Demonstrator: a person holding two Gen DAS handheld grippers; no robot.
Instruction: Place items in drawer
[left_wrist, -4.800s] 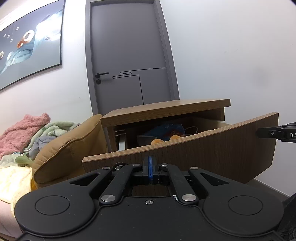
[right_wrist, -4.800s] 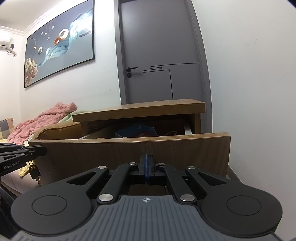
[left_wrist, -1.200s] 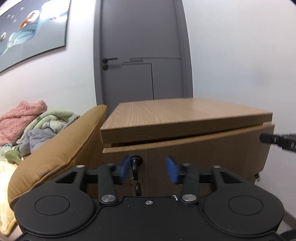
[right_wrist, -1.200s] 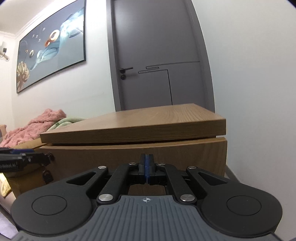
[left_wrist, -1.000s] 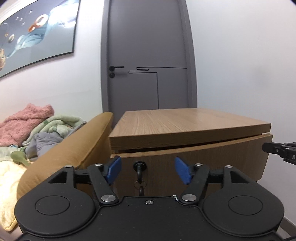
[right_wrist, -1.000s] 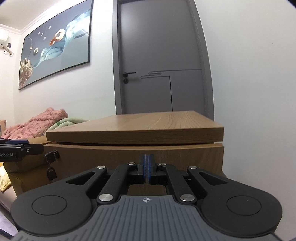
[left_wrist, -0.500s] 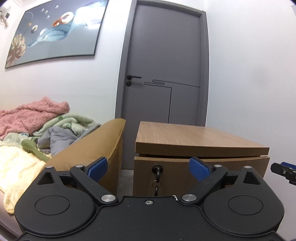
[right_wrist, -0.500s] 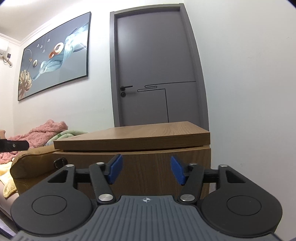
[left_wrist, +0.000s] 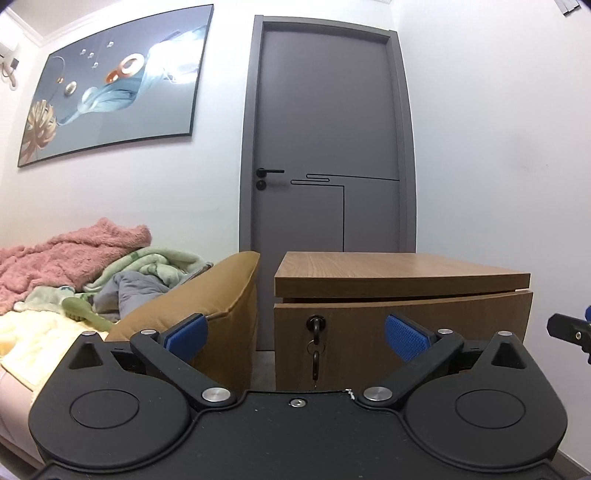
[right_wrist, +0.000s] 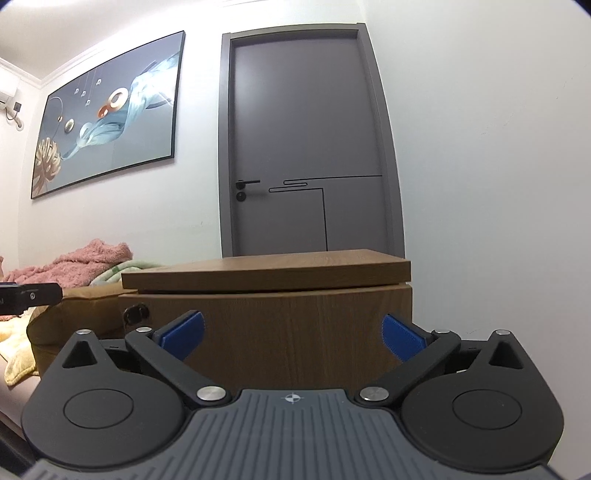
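Landmark: the cabinet (left_wrist: 402, 275), brown wood-grain laminate, boxy, with a flat overhanging top.

Drawer (left_wrist: 402, 332): set in the cabinet front, shut flush under the top. Contents hidden; no loose items seen anywhere near the cabinet.

Key (left_wrist: 316, 326): dark metal, in the lock at the drawer's left end, a second key dangling below it.

Left claw (left_wrist: 297, 334): in front of the cabinet, apart from it, blue ribbed pads spread wide, nothing between them.

Right claw (right_wrist: 291, 334): in front of the cabinet, likewise spread wide and empty.

Step in hand, as a judgement: a shut drawer with both claws empty fitted either items stowed and the drawer closed, or a drawer awaiting opening. The views did not settle which.

Left of the cabinet: tan cushion (left_wrist: 207, 299), smooth and rounded; pink fleece blanket (left_wrist: 70, 254), shaggy. Behind the cabinet: grey door (left_wrist: 328, 147), matte.
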